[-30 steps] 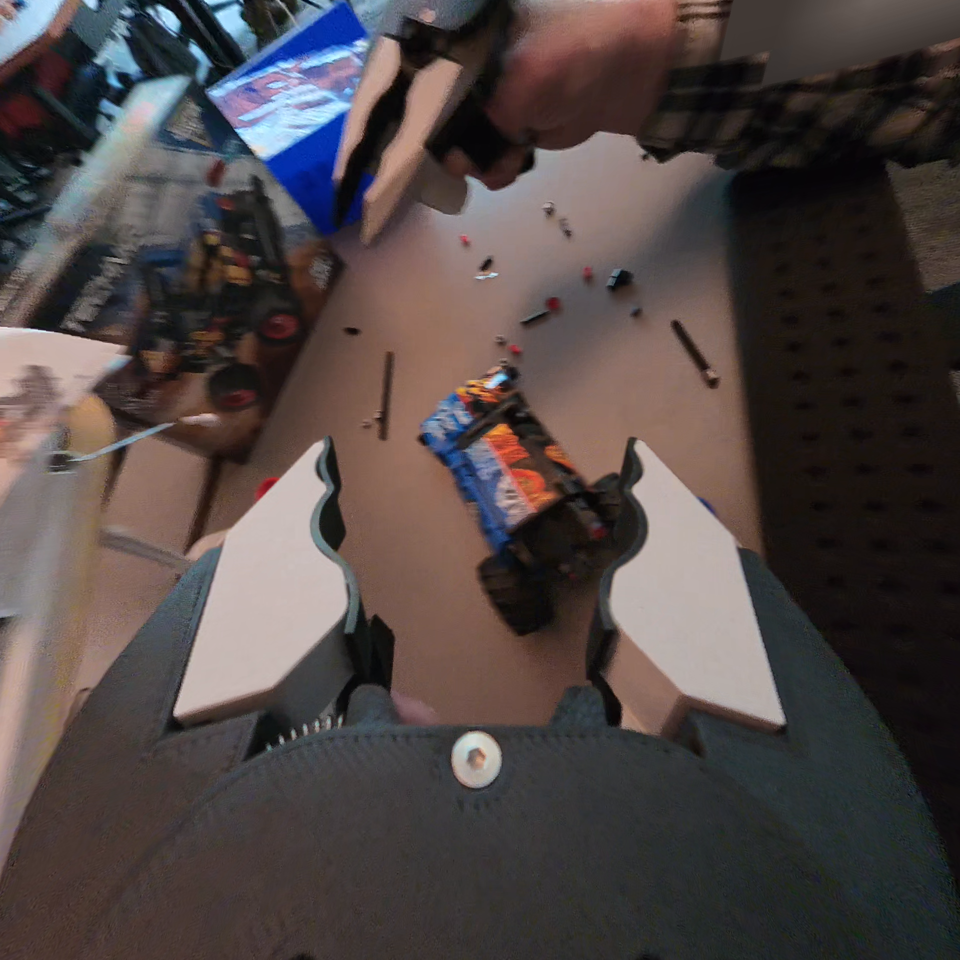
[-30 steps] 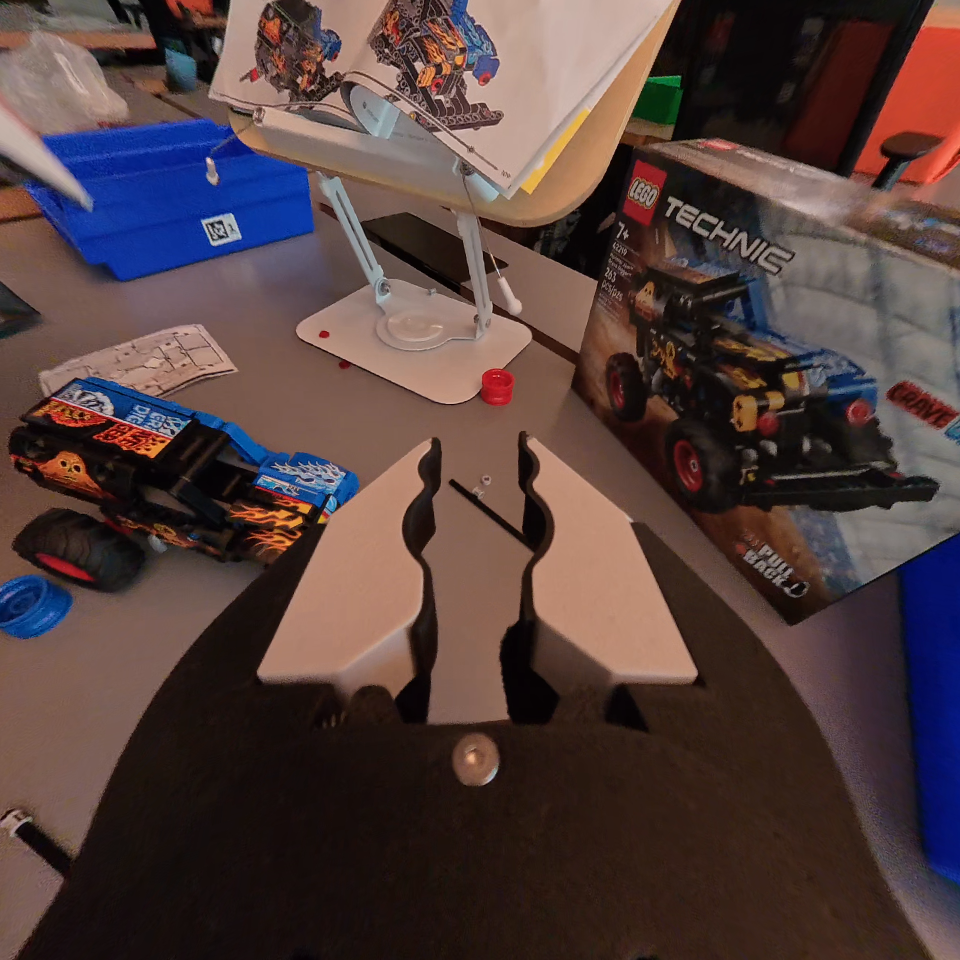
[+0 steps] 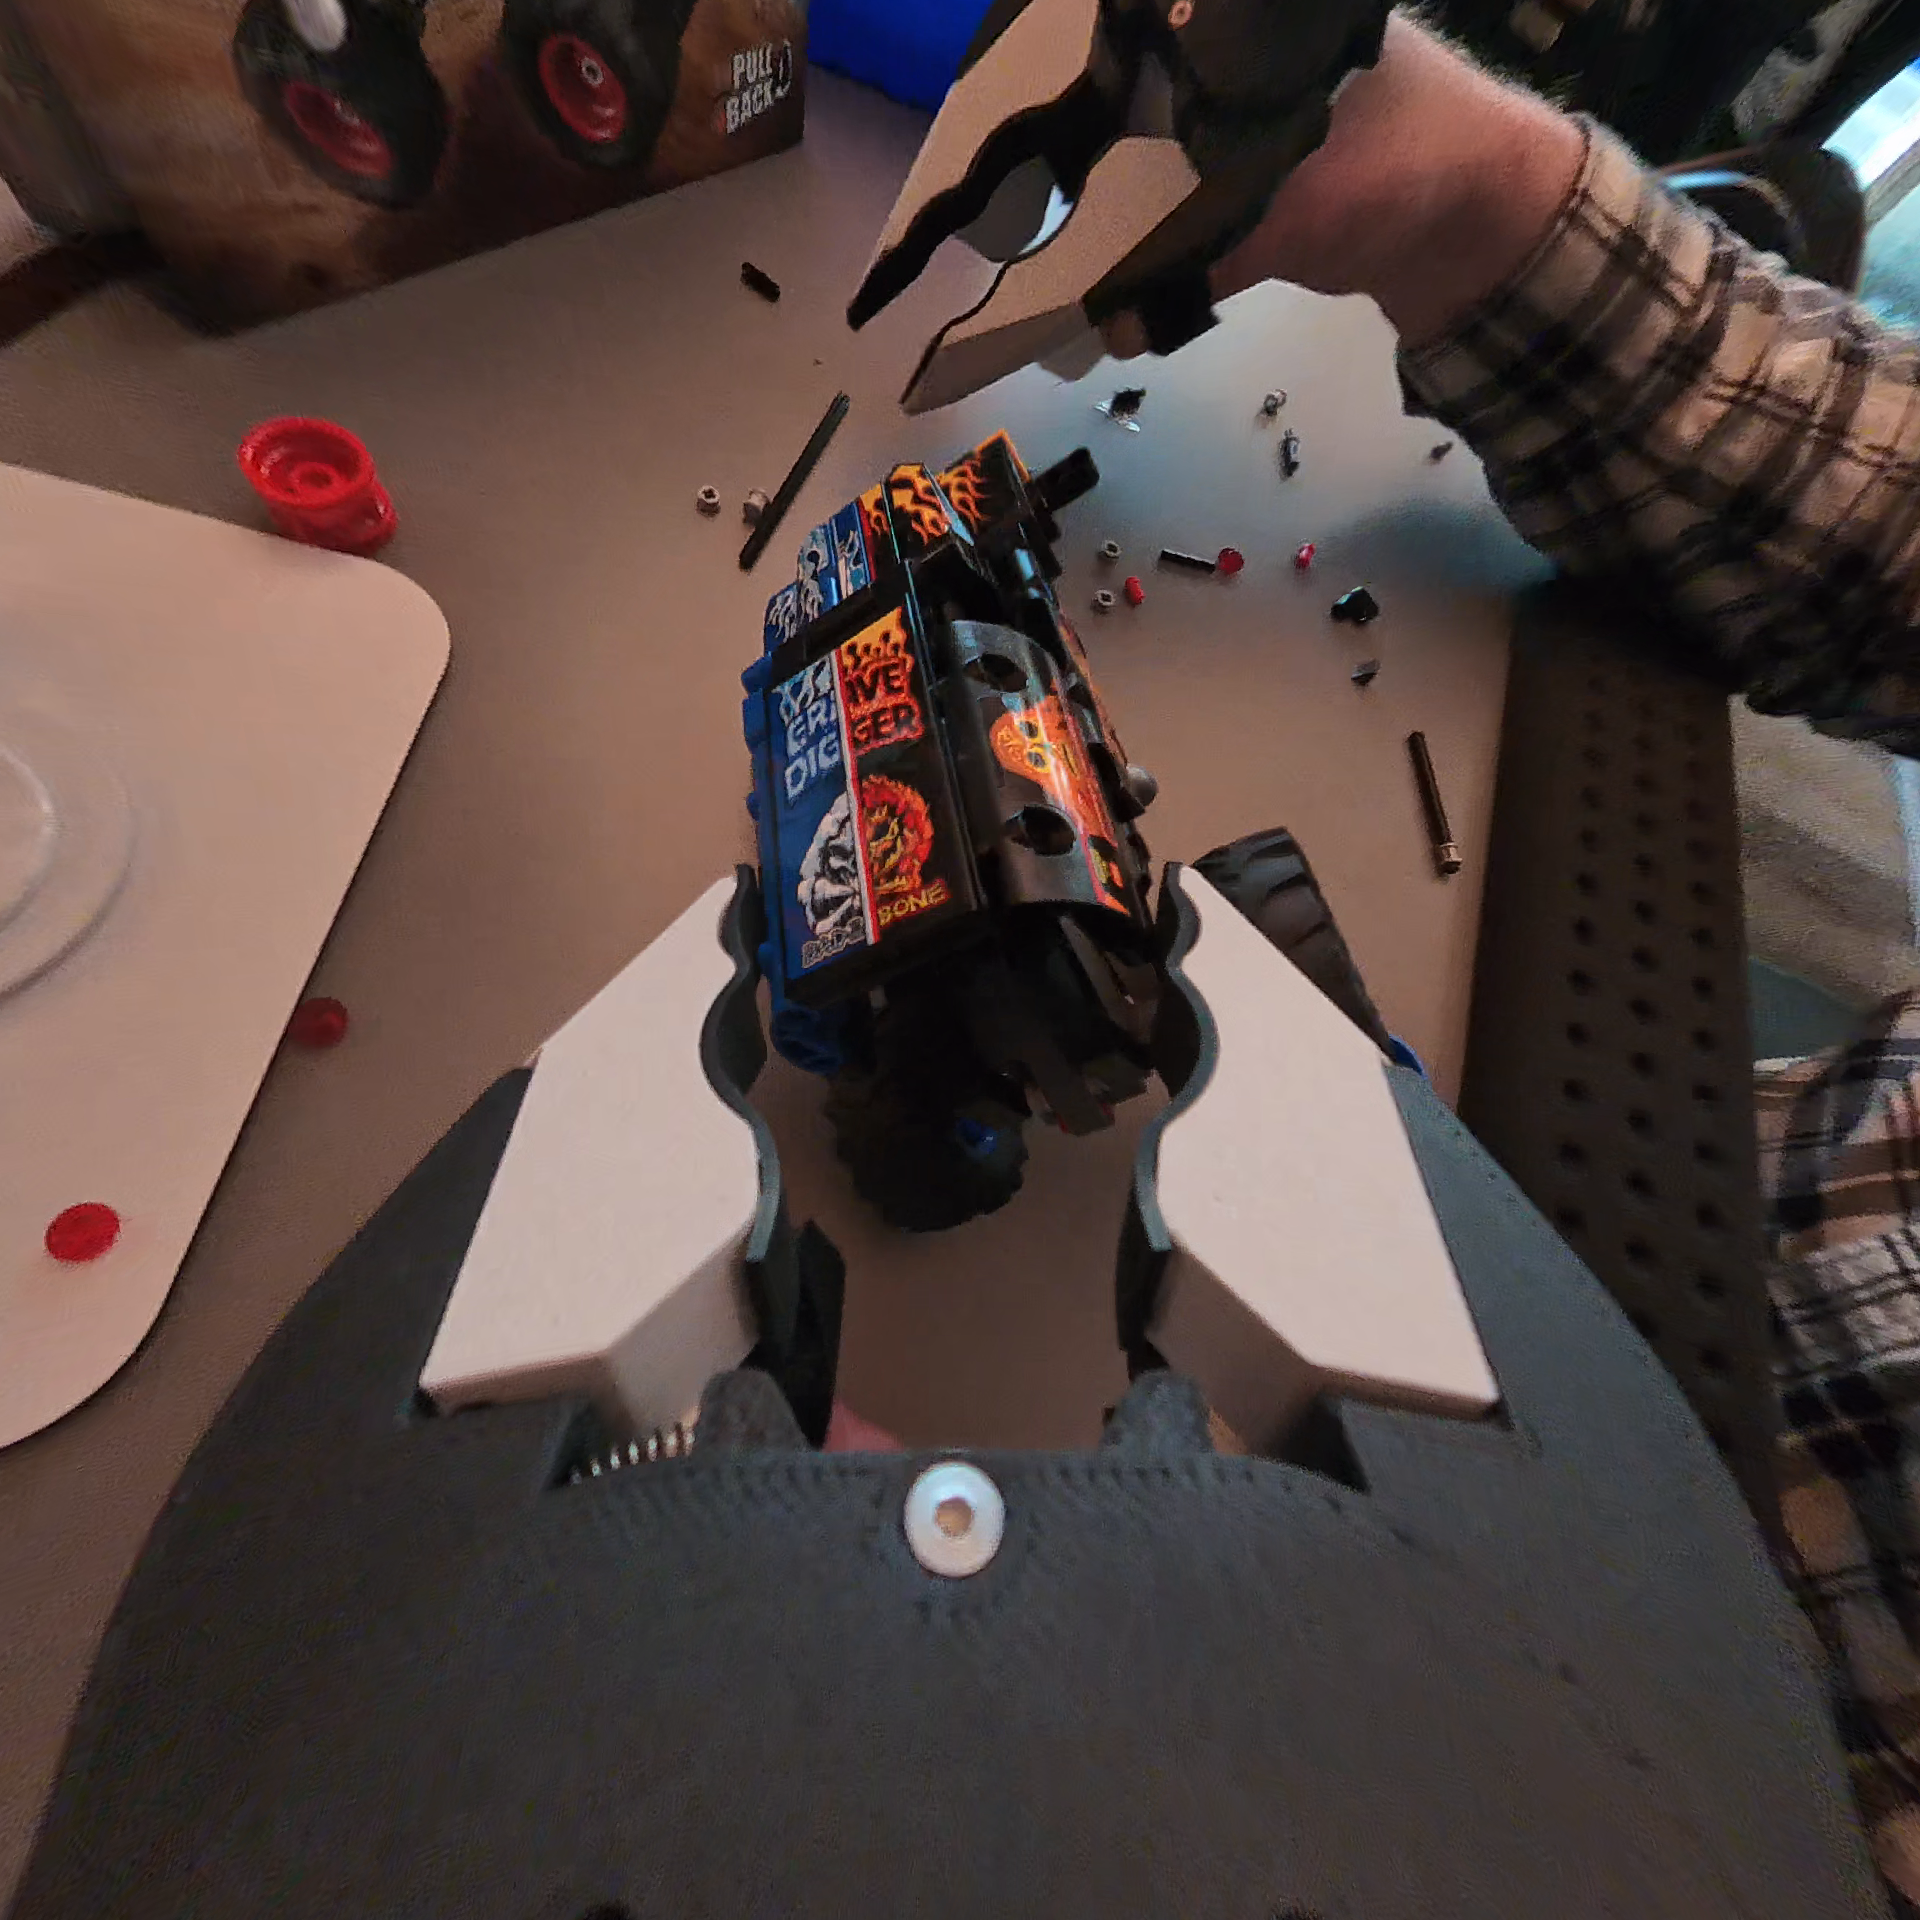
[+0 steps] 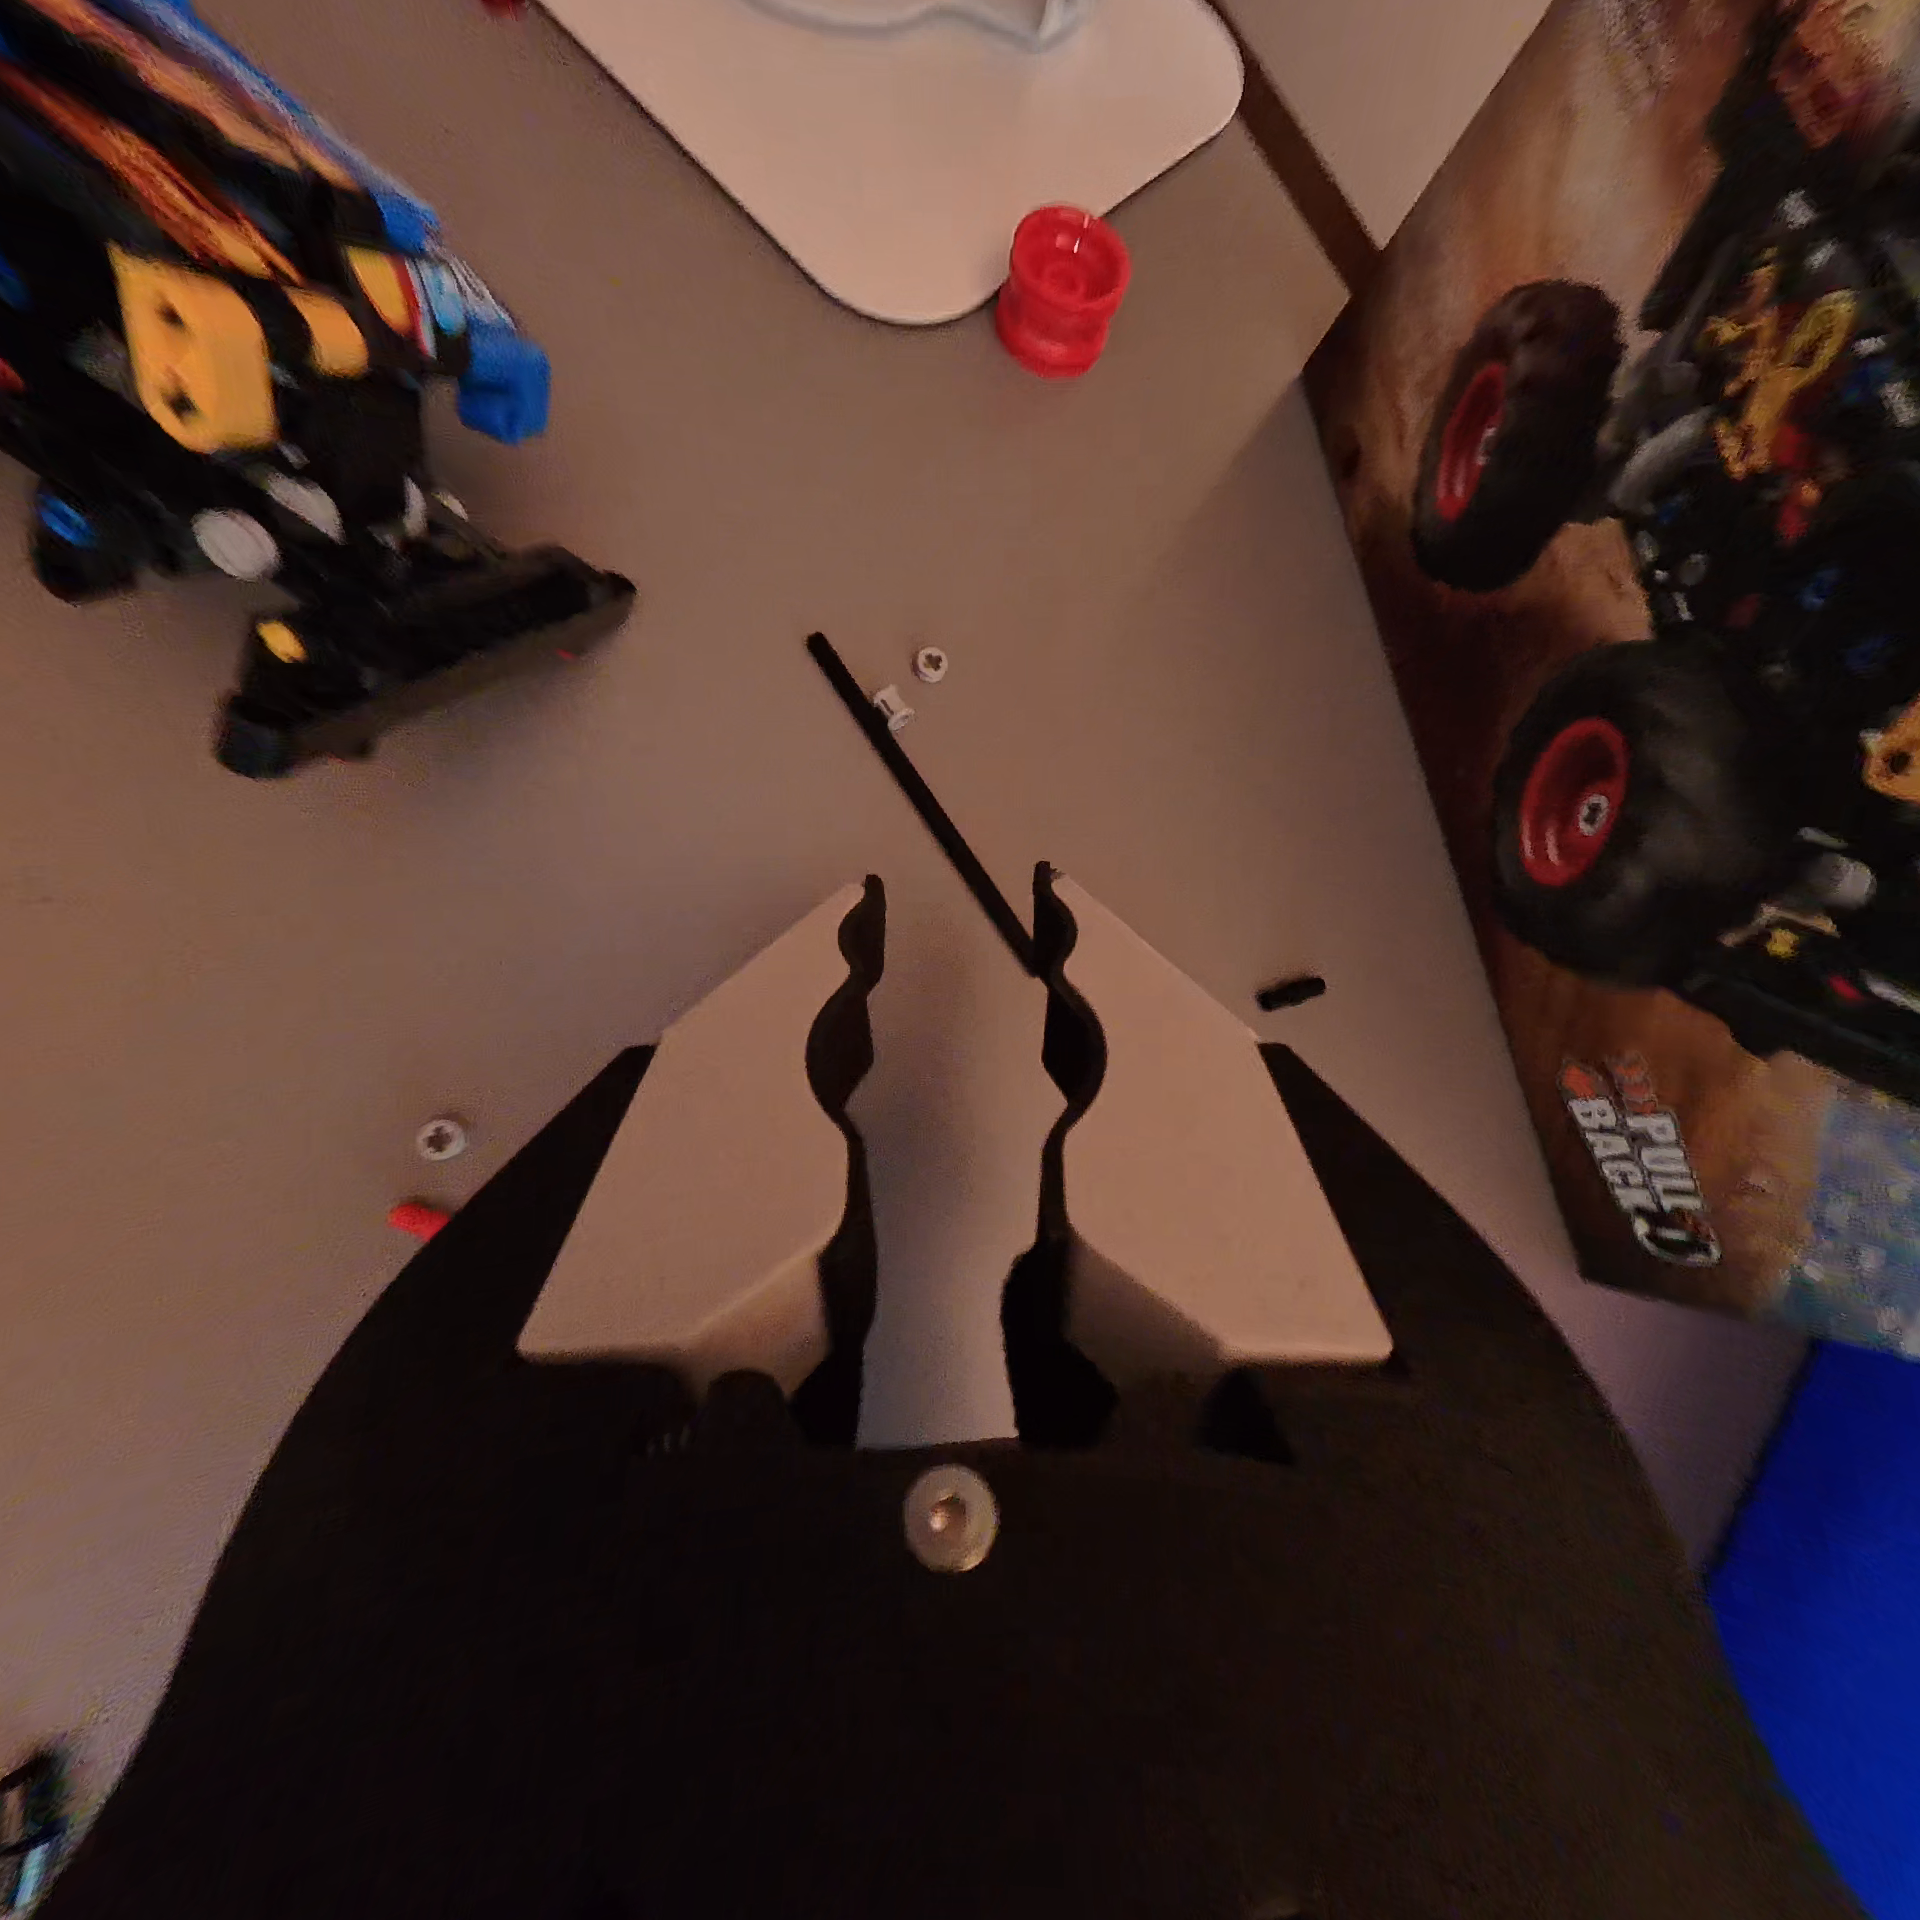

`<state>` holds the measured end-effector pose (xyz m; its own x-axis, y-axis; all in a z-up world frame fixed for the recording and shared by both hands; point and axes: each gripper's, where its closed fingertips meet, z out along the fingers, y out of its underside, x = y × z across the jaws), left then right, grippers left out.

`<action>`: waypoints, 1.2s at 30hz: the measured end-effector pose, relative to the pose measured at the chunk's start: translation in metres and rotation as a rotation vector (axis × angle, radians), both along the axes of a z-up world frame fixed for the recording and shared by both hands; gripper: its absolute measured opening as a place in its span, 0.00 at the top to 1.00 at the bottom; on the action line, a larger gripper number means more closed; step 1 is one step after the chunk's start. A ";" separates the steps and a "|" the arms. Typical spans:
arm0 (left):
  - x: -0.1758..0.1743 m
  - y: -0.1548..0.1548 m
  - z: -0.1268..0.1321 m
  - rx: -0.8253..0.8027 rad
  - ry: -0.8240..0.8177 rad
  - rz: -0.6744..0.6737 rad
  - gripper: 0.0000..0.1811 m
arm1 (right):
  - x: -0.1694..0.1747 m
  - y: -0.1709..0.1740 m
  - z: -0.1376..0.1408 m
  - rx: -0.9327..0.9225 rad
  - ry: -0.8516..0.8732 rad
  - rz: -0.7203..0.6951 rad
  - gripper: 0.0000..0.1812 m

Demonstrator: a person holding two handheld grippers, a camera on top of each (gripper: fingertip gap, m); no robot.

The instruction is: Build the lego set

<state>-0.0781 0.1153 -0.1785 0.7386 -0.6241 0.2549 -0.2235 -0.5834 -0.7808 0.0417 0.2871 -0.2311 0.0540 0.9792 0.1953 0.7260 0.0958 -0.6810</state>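
Grey tabletop, strewn with small parts. Left gripper clamped on monster truck model. Right gripper parted over black axle, near red wheel hub.

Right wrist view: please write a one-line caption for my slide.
Open right gripper hovers over a long black axle on the table, toy truck at left.

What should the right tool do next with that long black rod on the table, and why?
Probably ease the right tool forward and slightly right, then close. Its jaws stand open over the table, and the black rod lies slanted, its near end against the right finger's tip, not yet between the two.
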 end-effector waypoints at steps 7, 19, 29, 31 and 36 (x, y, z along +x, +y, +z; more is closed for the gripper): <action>-0.023 -0.009 -0.006 -0.102 -0.114 -0.030 0.59 | -0.010 0.006 -0.031 -0.051 -0.150 0.077 0.91; -0.045 -0.012 -0.020 -0.137 -0.227 0.000 0.61 | 0.001 -0.009 -0.022 -0.065 -0.133 0.173 1.00; -0.053 -0.006 -0.030 -0.151 -0.295 0.017 0.60 | -0.004 -0.034 0.078 0.484 -0.184 0.279 1.00; -0.054 -0.005 -0.032 -0.150 -0.287 0.024 0.59 | -0.017 -0.044 0.099 0.634 -0.216 0.340 1.00; -0.062 -0.001 -0.036 -0.138 -0.271 0.055 0.59 | -0.046 -0.057 0.115 0.937 -0.420 0.484 1.00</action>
<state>-0.1397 0.1146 -0.2144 0.6641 -0.5306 0.5268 0.0168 -0.6938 -0.7200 -0.0045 0.2297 -0.1164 -0.5331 0.3381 0.7755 0.6280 0.7724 0.0949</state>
